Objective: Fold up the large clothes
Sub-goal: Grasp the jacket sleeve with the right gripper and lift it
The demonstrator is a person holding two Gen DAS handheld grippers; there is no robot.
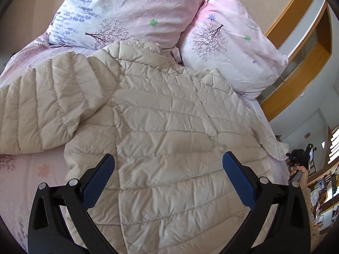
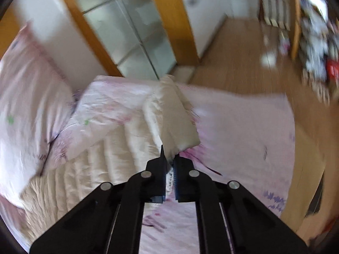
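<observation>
A beige quilted down jacket (image 1: 165, 127) lies spread on the bed, collar toward the pillows. Its one sleeve (image 1: 48, 105) is spread out to the left. My left gripper (image 1: 168, 156) hangs open just above the jacket's lower body, with nothing between its blue pads (image 1: 97, 182). In the right wrist view my right gripper (image 2: 170, 158) is shut on the cuff end of the other sleeve (image 2: 171, 116), which is lifted off the bed. The jacket body (image 2: 95, 169) lies to its left. That view is blurred.
Two pink floral pillows (image 1: 127, 10) (image 1: 228, 48) lie at the head of the pink bedsheet (image 1: 42, 180). Right of the bed are a wood-framed glass door (image 2: 127, 31), wooden floor (image 2: 243, 63) and a cluttered shelf (image 2: 313, 31). A hand (image 1: 299, 172) shows at the right edge.
</observation>
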